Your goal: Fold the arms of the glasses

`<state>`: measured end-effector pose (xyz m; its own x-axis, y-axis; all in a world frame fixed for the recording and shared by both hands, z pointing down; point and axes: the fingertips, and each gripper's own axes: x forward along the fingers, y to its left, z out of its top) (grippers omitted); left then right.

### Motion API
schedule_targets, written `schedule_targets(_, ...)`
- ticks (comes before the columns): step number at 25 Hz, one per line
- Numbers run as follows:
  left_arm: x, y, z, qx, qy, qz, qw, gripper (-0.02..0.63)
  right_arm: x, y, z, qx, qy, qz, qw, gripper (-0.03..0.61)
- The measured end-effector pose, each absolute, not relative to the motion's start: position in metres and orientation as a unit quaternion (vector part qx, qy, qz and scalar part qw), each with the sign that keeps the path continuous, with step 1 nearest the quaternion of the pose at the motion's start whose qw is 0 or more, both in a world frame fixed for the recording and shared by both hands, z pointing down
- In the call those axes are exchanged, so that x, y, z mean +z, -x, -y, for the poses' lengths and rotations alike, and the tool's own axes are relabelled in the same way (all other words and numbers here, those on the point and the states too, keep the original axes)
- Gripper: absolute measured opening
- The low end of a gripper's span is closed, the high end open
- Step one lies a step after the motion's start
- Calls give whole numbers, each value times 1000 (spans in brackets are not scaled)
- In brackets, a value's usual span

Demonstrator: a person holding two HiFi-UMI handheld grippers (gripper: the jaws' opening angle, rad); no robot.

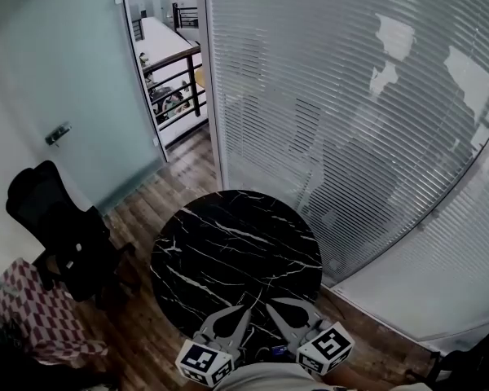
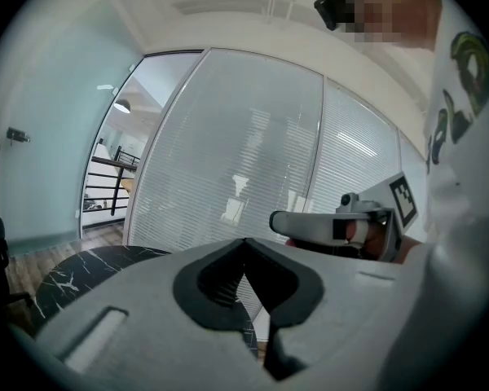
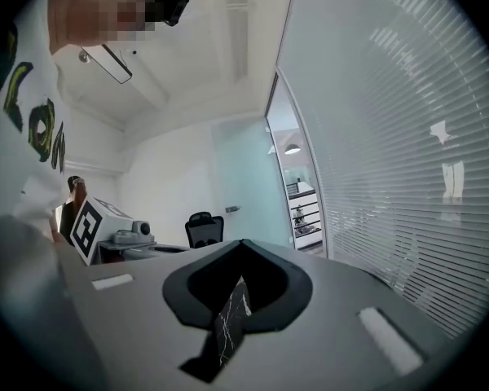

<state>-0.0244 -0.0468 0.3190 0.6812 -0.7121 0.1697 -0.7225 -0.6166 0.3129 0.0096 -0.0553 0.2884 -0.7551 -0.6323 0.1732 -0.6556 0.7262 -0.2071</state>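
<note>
No glasses show in any view. A round black marble table (image 1: 236, 251) stands in front of me, its top bare as far as I see. My left gripper (image 1: 244, 309) hangs over the table's near edge, its jaws shut with nothing between them. Right beside it, my right gripper (image 1: 274, 303) is also shut and empty. In the left gripper view the jaws (image 2: 244, 243) meet at their tip, and the right gripper (image 2: 330, 225) shows to the right. In the right gripper view the shut jaws (image 3: 243, 244) point level, with the left gripper (image 3: 114, 233) at the left.
A black office chair (image 1: 57, 226) stands left of the table, with a checkered seat (image 1: 28, 312) nearer me. A glass wall with blinds (image 1: 350, 96) runs behind and to the right of the table. An open doorway (image 1: 167, 72) is at the back left. The floor (image 1: 159, 190) is wood.
</note>
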Motion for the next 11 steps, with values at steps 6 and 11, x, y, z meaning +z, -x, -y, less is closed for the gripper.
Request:
schedule_targets(6,321,24,46,11,-896,406,180,5,288,-11,53,123,-347,929,42,2)
schedule_targets(11,324,25,46,10,-895,409,179,5,290,-10,54,119,-348,929,41,2)
